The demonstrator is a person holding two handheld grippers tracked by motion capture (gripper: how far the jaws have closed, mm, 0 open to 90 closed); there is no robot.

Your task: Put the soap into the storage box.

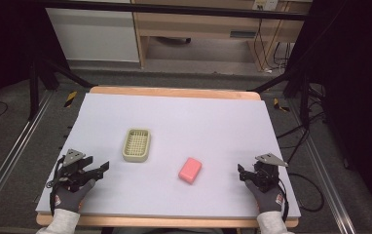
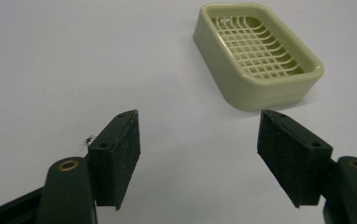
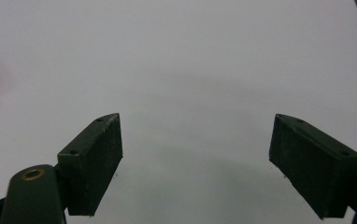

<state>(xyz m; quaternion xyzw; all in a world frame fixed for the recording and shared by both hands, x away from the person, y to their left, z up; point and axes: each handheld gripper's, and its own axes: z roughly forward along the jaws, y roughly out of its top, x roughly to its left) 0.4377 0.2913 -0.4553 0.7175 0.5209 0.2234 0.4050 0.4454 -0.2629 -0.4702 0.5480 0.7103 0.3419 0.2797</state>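
On the white table (image 1: 174, 117): a pale green soap dish (image 1: 137, 145) left of the middle, a pink soap (image 1: 190, 169) near it, not touching. Down low at each side, left gripper (image 1: 102, 167) and right gripper (image 1: 242, 171), jaws wide apart, holding nothing.

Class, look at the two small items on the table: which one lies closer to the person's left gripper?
The pale green soap dish, a ribbed tray lying just ahead of the left gripper; the pink soap bar sits farther right.
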